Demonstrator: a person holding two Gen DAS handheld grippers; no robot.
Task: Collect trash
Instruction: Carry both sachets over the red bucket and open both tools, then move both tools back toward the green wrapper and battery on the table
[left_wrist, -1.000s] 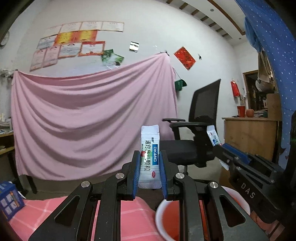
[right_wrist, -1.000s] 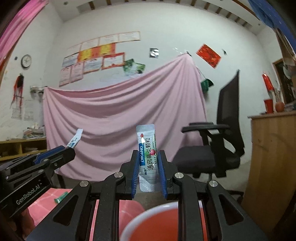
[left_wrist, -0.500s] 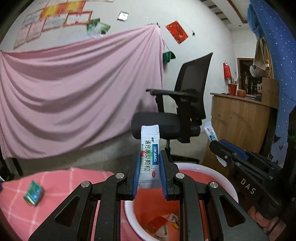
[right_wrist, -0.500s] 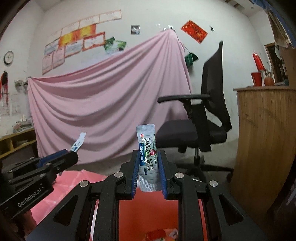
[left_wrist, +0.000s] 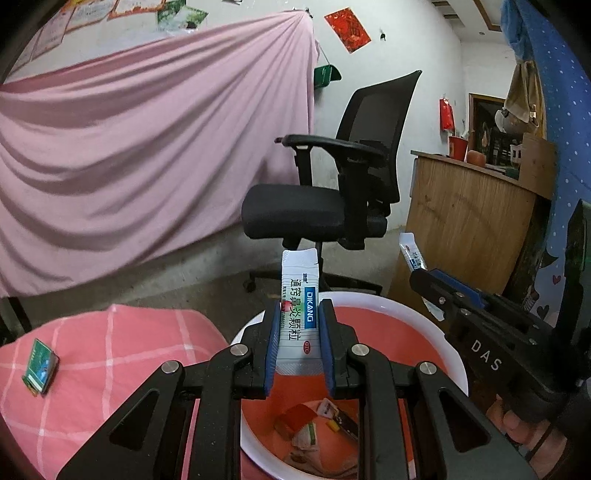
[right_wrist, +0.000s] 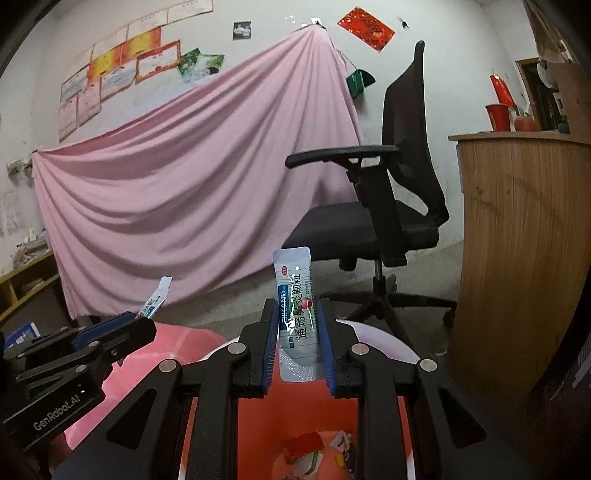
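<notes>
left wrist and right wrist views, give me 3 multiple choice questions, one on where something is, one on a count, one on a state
1. Where is the green card?
A. in the basin
B. on the pink checked cloth
C. on the office chair

2. How many sachets are gripped in all?
A. one
B. two
C. three

3. What is in the red basin below the grippers?
A. nothing
B. water
C. some trash

Answers:
1 B, the card lies on the cloth, left of the basin.
2 B, the left gripper is clamped on one sachet and the right gripper on another sachet.
3 C, wrappers lie at its bottom.
</notes>
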